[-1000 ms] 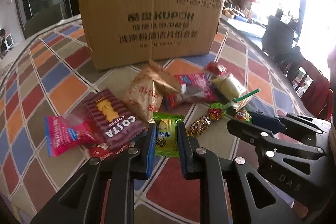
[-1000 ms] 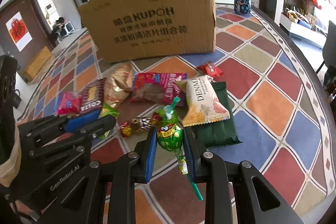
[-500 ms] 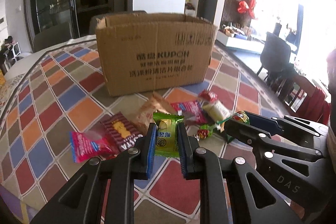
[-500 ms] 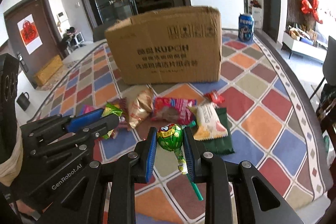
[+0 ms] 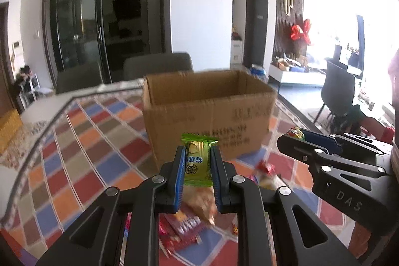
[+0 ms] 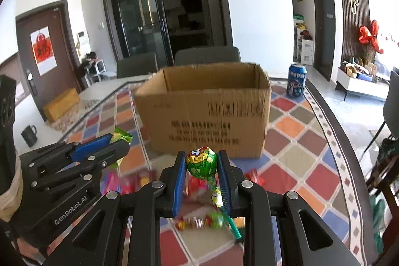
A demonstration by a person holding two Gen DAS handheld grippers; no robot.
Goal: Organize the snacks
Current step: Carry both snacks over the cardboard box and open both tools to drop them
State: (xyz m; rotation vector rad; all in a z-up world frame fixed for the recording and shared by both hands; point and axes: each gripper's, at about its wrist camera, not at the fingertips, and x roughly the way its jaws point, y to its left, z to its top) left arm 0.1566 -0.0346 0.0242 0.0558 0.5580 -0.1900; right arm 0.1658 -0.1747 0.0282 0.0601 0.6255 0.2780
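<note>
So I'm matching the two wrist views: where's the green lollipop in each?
Left wrist: green lollipop far right, only its head showing past the other gripper's tips.
Right wrist: lollipop lower centre, clamped between the blue pads.
Shared landmark: open cardboard box.

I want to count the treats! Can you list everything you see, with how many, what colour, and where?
green snack packet: 1, green and yellow, held up between the left fingers
lollipop: 1, green wrapper, green stick, between the right fingers
cardboard box: 1, brown, open top, on the table behind the treats
loose snacks: several, mostly red and pink, blurred, on the table below the grippers
soda can: 1, blue, right of the box
table: 1, colourful squares
chairs: 2, grey, behind the box
mug: 1, black, far left
left gripper: 1, black, blue fingers
right gripper: 1, black, blue fingers
</note>
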